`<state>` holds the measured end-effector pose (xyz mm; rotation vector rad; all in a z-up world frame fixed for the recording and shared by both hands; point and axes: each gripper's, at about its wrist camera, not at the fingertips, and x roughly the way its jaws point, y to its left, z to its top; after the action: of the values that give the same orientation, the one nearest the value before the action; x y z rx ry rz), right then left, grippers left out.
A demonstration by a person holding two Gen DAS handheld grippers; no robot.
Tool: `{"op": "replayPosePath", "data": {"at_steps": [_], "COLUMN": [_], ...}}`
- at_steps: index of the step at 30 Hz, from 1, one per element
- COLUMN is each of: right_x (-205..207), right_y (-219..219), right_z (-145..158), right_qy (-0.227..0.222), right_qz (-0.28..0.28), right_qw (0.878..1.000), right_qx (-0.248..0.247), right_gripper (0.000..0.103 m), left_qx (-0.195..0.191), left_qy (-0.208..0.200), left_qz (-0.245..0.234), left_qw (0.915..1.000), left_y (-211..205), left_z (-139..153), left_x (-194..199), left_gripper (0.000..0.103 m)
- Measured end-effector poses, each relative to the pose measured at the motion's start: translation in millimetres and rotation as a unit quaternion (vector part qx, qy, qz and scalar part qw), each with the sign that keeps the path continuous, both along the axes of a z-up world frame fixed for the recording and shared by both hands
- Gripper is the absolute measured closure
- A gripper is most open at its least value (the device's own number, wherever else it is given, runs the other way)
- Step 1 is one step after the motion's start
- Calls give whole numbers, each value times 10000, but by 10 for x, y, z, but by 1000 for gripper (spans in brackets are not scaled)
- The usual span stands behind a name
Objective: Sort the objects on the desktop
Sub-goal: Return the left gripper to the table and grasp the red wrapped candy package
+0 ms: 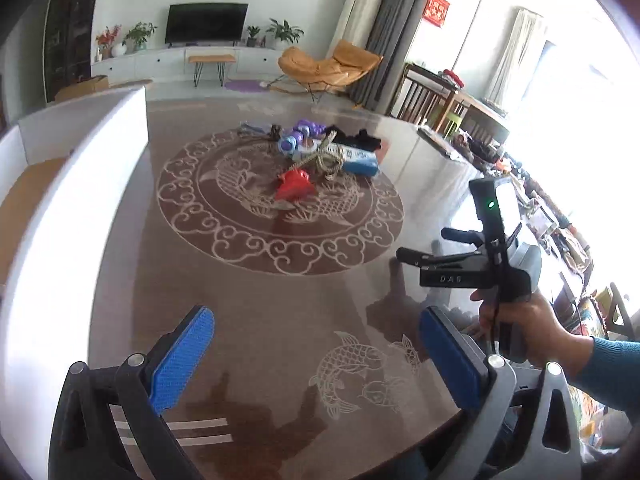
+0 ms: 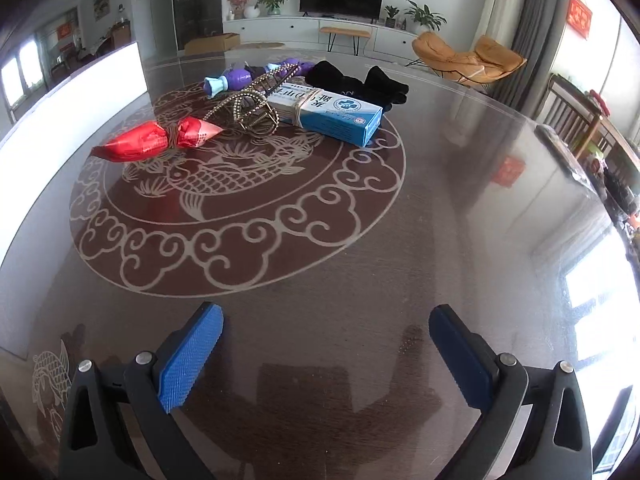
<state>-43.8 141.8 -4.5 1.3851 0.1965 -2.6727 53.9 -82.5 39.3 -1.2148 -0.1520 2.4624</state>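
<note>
A pile of objects lies at the middle of the brown patterned table: a red snack packet [image 2: 154, 141] [image 1: 294, 186], a blue and white box [image 2: 330, 114] [image 1: 356, 158], a metal hair clip with a beaded chain [image 2: 250, 110], a purple and blue toy [image 2: 236, 78] [image 1: 296, 138] and black cloth [image 2: 360, 82]. My left gripper [image 1: 316, 354] is open and empty, low over the near table. My right gripper [image 2: 326, 354] is open and empty, short of the pile. The right gripper [image 1: 424, 250] also shows in the left wrist view, held by a hand.
A white open box [image 1: 80, 152] with a cardboard floor stands on the table's left side; its white wall [image 2: 76, 92] shows in the right wrist view. Cluttered items [image 1: 480, 148] line the table's right edge. Chairs and a TV stand lie beyond.
</note>
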Motion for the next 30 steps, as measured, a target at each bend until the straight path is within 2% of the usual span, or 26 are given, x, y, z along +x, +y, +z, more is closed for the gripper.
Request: {"op": "replayPosePath", "data": {"at_steps": [3, 4, 5, 7, 8, 11, 12, 14, 16, 19, 20, 23, 25, 27, 28, 29, 30], "right_x": [24, 19, 10, 13, 20, 20, 20, 19, 19, 19, 18, 18, 18, 19, 17, 17, 17], "right_y": [17, 20, 20, 0, -11, -12, -13, -13, -13, -12, -13, -13, -13, -13, -13, -13, -12], "right_z": [-18, -25, -26, -21, -17, -18, -19, -20, -20, -20, -21, -21, -22, -20, -23, -23, -23], "right_qy": [27, 24, 7, 8, 7, 8, 9, 10, 10, 12, 10, 10, 11, 12, 12, 12, 12], "right_qz": [-83, -92, -101, -102, -102, -101, -101, -101, -101, -102, -101, -102, -102, -102, -102, -101, -101], "right_qw": [9998, 9998, 9997, 9997, 9997, 9997, 9997, 9997, 9997, 9997, 9997, 9997, 9997, 9997, 9997, 9997, 9997], "right_qx": [-182, -187, -234, -227, -226, -226, -226, -227, -227, -228, -228, -228, -229, -229, -229, -229, -229], "right_gripper": [0, 0, 0, 0, 0, 0, 0, 0, 0, 0, 0, 0, 0, 0, 0, 0, 0], "left_qx": [-160, -235, -402, -766, -920, -1213, -1113, -624, -458, -463, -468, -671, -787, -939, -968, -1022, -1189], "left_qy": [-671, -675, -401, -609, -572, -728, -818, -943, -783, -507, -535, -913, -1190, -1286, -1266, -1215, -1053], "left_qz": [63, 76, 35, -18, -67, -260, -314, -437, -433, -400, -412, -333, -334, -303, -344, -397, -410], "left_qw": [9976, 9974, 9984, 9952, 9941, 9896, 9899, 9926, 9949, 9968, 9966, 9930, 9892, 9868, 9866, 9865, 9865], "left_y": [169, 209, 261, 367, 421, 544, 543, 524, 546, 634, 673, 782, 813, 821, 826, 835, 851], "left_z": [-473, -535, -506, -583, -582, -568, -549, -468, -283, -29, -6, -145, -311, -435, -467, -483, -472], "left_x": [-243, -294, -291, -414, -471, -710, -807, -968, -1113, -1428, -1572, -2024, -2226, -2347, -2369, -2371, -2350], "left_gripper": [0, 0, 0, 0, 0, 0, 0, 0, 0, 0, 0, 0, 0, 0, 3, 12, 25]}}
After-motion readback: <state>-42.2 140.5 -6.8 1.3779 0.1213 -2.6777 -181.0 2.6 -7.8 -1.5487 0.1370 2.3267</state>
